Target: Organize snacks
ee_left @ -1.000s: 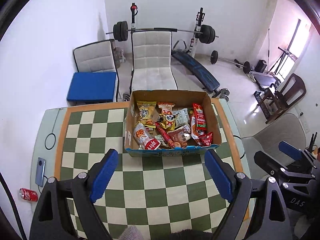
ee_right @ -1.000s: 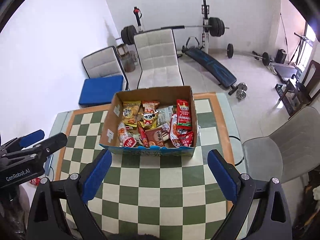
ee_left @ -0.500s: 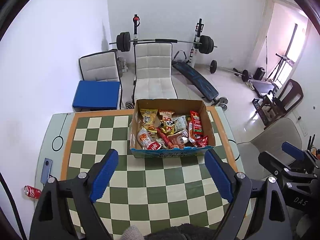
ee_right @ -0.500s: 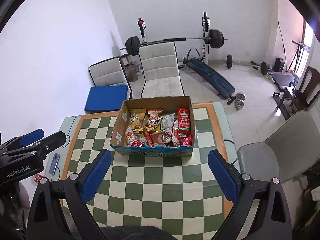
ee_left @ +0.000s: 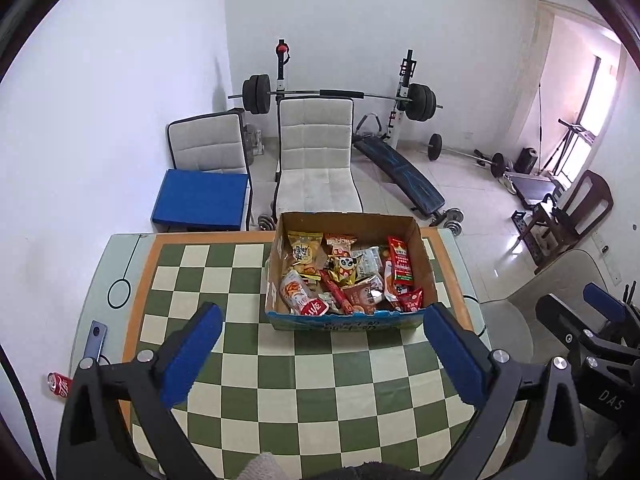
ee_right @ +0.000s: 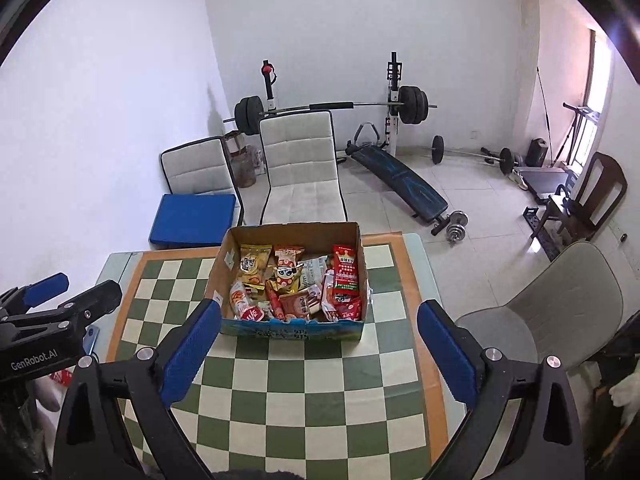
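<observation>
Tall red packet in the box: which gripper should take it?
Probably right. The tall red packet lies along the box's right wall; the right gripper is open on that side, the left gripper further left.

Legible markings: "GenRobot.AI" in white lettering on the black body of the left gripper, seen from the right wrist view. "DAS" in pale letters on the black body of the right gripper, seen from the left wrist view. Print on the snack packets and red can is too small to read.
</observation>
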Motion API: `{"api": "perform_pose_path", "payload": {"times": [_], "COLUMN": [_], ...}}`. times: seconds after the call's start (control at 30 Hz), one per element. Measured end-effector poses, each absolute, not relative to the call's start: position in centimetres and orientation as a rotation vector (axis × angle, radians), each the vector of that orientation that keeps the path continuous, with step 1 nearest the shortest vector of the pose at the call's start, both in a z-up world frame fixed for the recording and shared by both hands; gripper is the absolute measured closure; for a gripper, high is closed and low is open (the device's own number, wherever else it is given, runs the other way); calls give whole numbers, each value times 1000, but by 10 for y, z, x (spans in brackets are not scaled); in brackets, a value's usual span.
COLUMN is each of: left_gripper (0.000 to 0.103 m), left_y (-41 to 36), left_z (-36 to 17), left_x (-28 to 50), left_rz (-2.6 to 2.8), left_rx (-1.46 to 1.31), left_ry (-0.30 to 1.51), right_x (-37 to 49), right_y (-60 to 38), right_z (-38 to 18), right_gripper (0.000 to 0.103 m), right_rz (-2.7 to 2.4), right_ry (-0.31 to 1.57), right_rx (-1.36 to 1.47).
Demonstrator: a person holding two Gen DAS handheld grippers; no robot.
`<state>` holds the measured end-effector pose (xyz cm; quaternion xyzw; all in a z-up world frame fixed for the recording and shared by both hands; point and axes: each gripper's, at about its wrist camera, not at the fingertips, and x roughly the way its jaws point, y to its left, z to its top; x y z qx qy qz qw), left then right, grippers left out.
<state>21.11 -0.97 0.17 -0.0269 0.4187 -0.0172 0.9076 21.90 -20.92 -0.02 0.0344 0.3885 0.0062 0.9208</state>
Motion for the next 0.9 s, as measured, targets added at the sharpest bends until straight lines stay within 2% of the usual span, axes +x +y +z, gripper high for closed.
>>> {"api": "perform_pose_path", "payload": {"times": [0.9], "left_gripper": [0], "left_y": [-11], "left_z": [6], "left_x": [221], "left_rz": [-22], "left_rx": [-53], "left_ry": [860], "right_x": [227], "right_y": [-217], "right_z": [-4], "right_gripper": [2], "right_rz": [-18], "right_ry": [799], "right_rx": [77]}}
